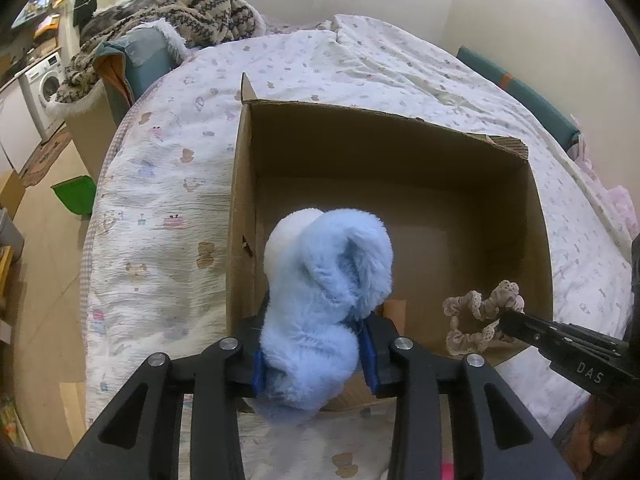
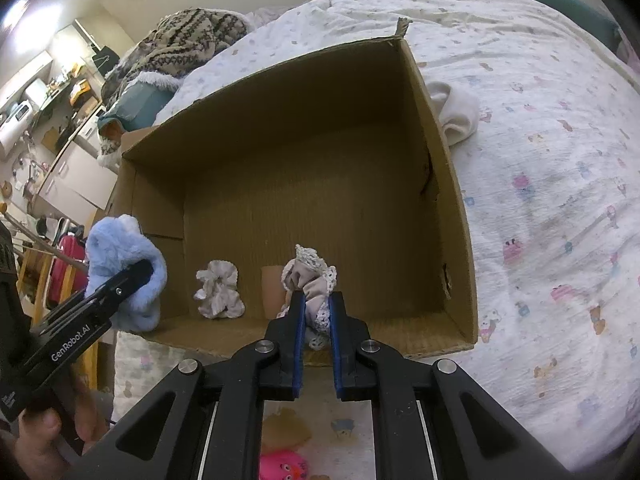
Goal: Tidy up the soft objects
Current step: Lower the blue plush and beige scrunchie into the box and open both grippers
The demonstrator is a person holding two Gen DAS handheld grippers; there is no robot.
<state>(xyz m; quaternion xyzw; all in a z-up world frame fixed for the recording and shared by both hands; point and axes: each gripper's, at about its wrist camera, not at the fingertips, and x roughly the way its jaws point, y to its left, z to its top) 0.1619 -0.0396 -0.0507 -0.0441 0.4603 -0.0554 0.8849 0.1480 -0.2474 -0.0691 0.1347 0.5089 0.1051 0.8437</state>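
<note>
An open cardboard box (image 1: 240, 208) stands on the bed; it also shows in the right wrist view (image 2: 452, 184). My left gripper (image 1: 316, 340) is shut on a fluffy blue and white soft toy (image 1: 328, 276), held over the box's near left corner; the toy also shows in the right wrist view (image 2: 124, 264). My right gripper (image 2: 316, 300) is shut on a beige lace-edged scrunchie (image 2: 308, 276), held over the box's near edge; it also shows in the left wrist view (image 1: 480, 316). A pale scrunchie (image 2: 218, 290) lies inside the box.
A white folded cloth (image 2: 456, 114) lies on the quilt (image 2: 552, 200) beside the box. A pink toy (image 2: 284, 466) lies below my right gripper. A patterned blanket (image 1: 168, 12) is heaped beyond the bed. A green bin (image 1: 76, 198) stands on the floor at left.
</note>
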